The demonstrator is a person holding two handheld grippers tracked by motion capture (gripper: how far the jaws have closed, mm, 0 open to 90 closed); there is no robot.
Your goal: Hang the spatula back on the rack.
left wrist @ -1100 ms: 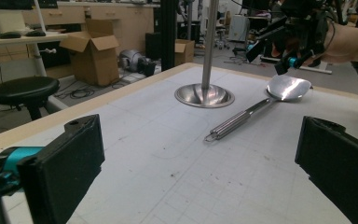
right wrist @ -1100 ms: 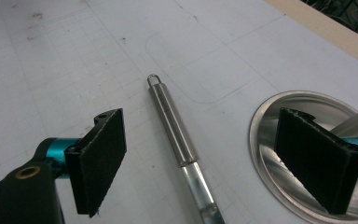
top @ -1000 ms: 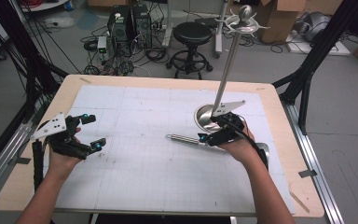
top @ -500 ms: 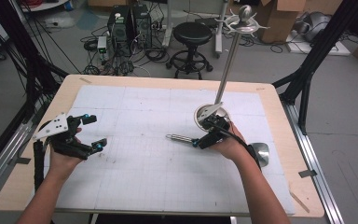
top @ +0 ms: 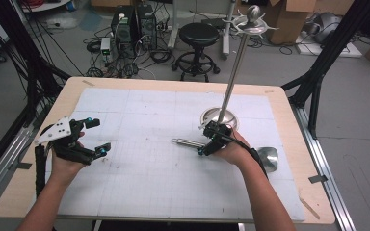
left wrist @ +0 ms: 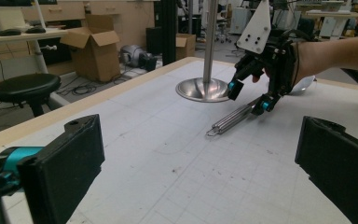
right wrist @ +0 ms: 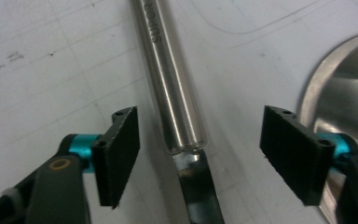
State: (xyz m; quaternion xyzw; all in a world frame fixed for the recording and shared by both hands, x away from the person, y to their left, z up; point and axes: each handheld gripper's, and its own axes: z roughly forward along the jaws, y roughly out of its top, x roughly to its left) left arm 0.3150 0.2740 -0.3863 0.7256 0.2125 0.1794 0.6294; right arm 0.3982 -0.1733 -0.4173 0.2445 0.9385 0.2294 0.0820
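The right tool (right wrist: 199,158), spread but just closing astride the steel handle (right wrist: 170,79) lying on the counter (top: 139,115), should centre before pinching; the left tool (top: 79,139) waits spread.

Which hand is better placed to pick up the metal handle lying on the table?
The right. The right gripper straddles the handle with its jaws closing in, pads not yet touching. The left gripper hovers open near the table's left edge, far from it.

Between your right gripper's (right wrist: 200,154) matt black ribbed pads, the utensil handle (right wrist: 170,79) looks like smooth brushed metal; beside it, a glossy steel base (right wrist: 349,102).
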